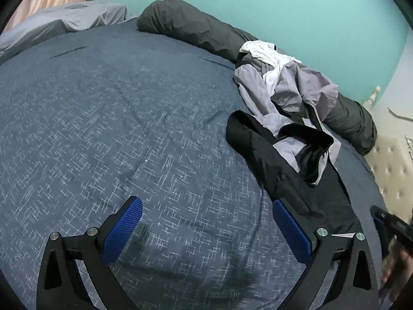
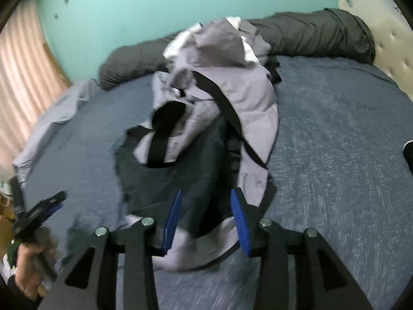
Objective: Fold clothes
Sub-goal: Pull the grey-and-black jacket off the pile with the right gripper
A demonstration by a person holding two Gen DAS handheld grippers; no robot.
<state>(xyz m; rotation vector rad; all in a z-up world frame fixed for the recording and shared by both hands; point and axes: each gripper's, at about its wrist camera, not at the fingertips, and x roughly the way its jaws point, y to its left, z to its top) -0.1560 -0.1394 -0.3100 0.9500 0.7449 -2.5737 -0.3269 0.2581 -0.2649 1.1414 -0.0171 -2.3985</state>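
The right tool (image 2: 205,217) sits at the lower middle of the right wrist view, its blue pads part-way spread with the near edge of a grey and black garment (image 2: 219,98) lying between them. Whether the pads actually press the cloth I cannot tell, since a gap shows on either side of the fabric and the frame is blurred. The left tool (image 1: 206,230) is spread wide and holds nothing, hovering over bare bedspread in the lower part of the left wrist view.

The garment lies in a crumpled heap on the bed (image 1: 103,129), right of centre in the left wrist view, bunched up toward a dark bolster (image 1: 185,25) along the teal wall. A white piece of cloth (image 1: 260,49) shows at the top of the heap, so more than one item may be piled there. Nothing in it is flat or squared: sleeves and black trim twist over one another.

A pale grey cloth (image 1: 69,18) lies at the upper left; whether it is a folded garment or bedding I cannot tell. As the heap lies, its spreading out and folding remain to be done.
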